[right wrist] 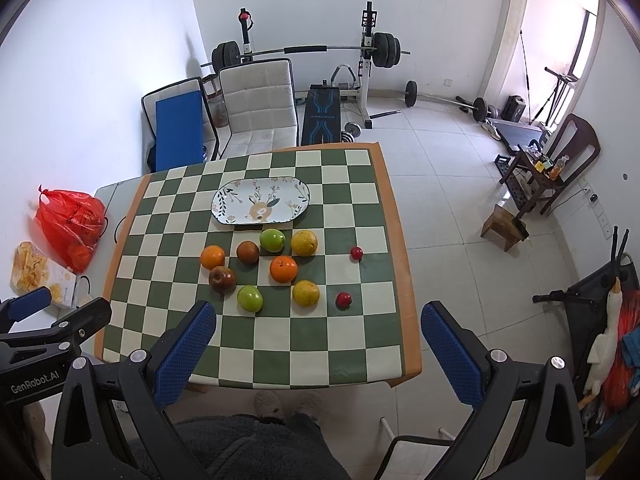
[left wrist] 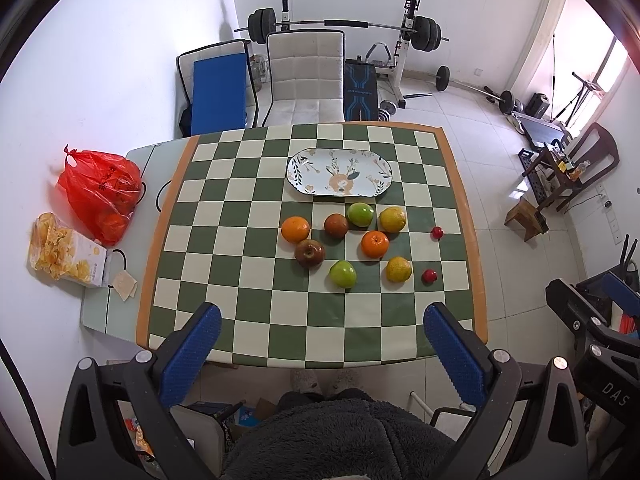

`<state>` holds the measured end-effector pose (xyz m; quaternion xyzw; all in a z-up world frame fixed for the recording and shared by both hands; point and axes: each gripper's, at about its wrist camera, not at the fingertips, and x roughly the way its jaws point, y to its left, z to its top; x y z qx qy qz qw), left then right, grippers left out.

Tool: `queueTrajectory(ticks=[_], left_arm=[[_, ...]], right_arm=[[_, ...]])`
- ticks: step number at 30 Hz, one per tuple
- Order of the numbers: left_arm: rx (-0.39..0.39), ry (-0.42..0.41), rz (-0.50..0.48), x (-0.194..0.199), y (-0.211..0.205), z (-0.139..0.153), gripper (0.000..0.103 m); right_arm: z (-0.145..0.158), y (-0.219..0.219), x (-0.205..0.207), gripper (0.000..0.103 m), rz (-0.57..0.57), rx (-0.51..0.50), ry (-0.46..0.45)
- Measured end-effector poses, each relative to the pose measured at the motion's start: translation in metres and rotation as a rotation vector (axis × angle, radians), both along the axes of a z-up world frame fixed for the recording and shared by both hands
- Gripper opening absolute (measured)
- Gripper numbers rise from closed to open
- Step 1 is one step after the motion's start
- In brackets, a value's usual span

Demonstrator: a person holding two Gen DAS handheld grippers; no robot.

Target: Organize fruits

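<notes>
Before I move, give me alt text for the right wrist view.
Ten fruits lie loose on a checkered table, in front of an empty oval plate. The open right gripper hangs above the near edge, holding nothing; the left gripper shows at far left.

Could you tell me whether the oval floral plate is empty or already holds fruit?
Empty: the oval floral plate shows only its printed pattern; all the fruit lies on the checkered tablecloth.
</notes>
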<state>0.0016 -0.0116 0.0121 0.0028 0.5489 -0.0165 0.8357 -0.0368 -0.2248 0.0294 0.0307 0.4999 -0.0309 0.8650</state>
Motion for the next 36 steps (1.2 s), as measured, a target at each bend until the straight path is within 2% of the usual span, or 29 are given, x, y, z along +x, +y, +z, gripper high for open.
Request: queueTrajectory(ticks=[3,9,19,32,36], left_arm=[[0.001,0.001,-0.002,0.0,-0.002,0.0,0.103],[0.001,-0.001,0.0,-0.001,-0.001,0.0,0.103],[0.003,-0.007,-0.001,0.0,-0.002,-0.002,0.103],[-0.002,-0.005,0.003,0.003,0.0,-0.001,0.103],[0.018,-0.047,0.037,0.008,0.003,-0.002,0.103]], right_arm=[[0.001,0.0,0.0,0.103,-0.001,0.003,0.002],[0.025,0.002,0.011,0.103,0.001,-0.003,-0.005],[0.034,0.005,0.018,0.103,-0.001,-0.001,-0.014],[0.033,0.006,0.015,0.103,0.0,0.005,-0.016],[0.029,0.004,0.025,0.103,-0.016,0.036,-0.043]])
